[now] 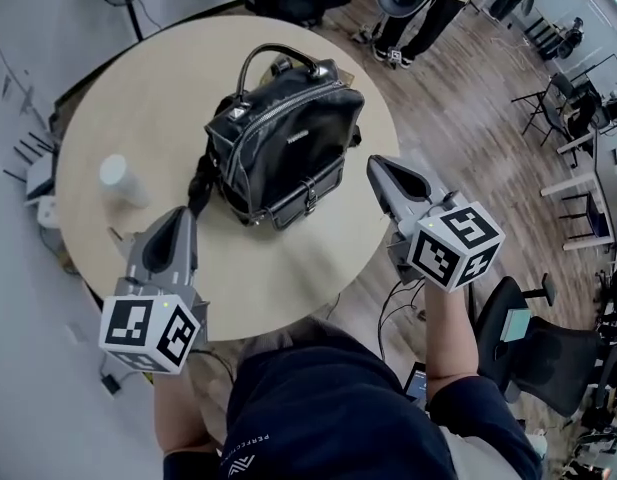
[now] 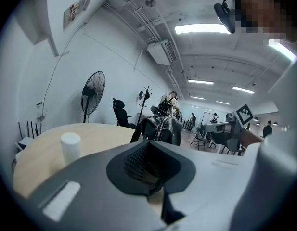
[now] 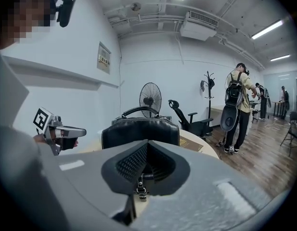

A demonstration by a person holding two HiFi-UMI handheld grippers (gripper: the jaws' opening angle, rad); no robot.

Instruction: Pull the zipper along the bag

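Closest to me, a person in a dark shirt [image 1: 328,408] held two tools out toward the round desk [image 1: 138,88]. The left gripper [image 1: 187,212] had its jaws pressed together. Its tip was over the desk, just beside the lower left corner of the bag, and I could not tell if it touched. The right gripper [image 1: 377,164] also had its jaws pressed together. It was near the right side of the bag but apart from it, above the edge of the desk.

The black bag [image 1: 288,143] stood upright in the middle of the desk, with its handle [image 1: 273,56] raised and its silver zipper [image 1: 288,101] running along the top. A white cylinder [image 1: 116,176] stood on the desk to the left, well apart from the bag.

Farther away, a standing fan [image 2: 93,93] was beside the wall, and some people [image 3: 238,107] stood on the wooden floor [image 1: 458,118].
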